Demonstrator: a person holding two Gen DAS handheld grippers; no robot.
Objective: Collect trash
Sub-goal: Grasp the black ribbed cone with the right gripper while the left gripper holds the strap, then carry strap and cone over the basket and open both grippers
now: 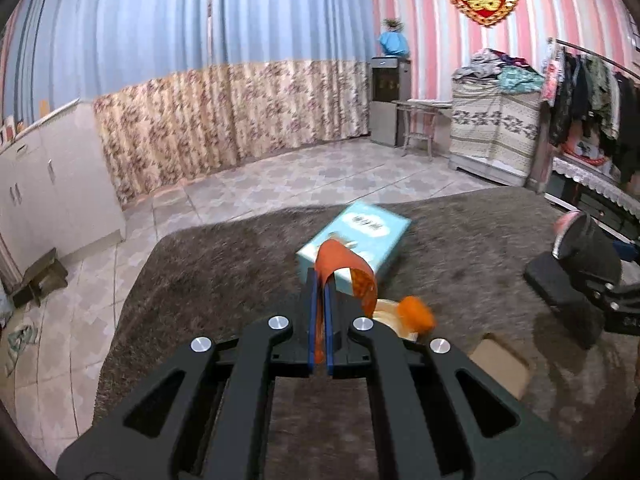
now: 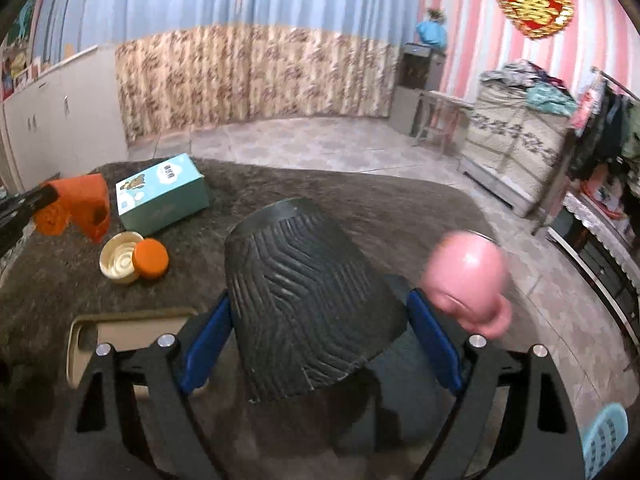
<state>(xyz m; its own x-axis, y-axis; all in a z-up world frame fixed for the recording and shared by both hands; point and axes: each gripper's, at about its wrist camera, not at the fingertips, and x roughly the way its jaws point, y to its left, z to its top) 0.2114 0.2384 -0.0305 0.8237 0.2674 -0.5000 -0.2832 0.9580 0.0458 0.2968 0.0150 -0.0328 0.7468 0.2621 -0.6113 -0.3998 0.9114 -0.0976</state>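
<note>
The left gripper (image 1: 322, 280) pinches an orange wrapper (image 1: 346, 268) beside the tissue box (image 1: 356, 240). The right gripper (image 2: 316, 320), spread wide, clasps the black bin (image 2: 304, 292). Nothing looks binned yet; lids (image 2: 134, 258) remain near the box.

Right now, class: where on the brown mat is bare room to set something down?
Free: the brown mat beyond the black bin, right of the teal box. Crowded: near-left, around the cream lid, orange cap and tan tray.

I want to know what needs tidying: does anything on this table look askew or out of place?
The black ribbed bin is tilted between the right gripper fingers. A cream lid and an orange cap lie loose on the table.
</note>
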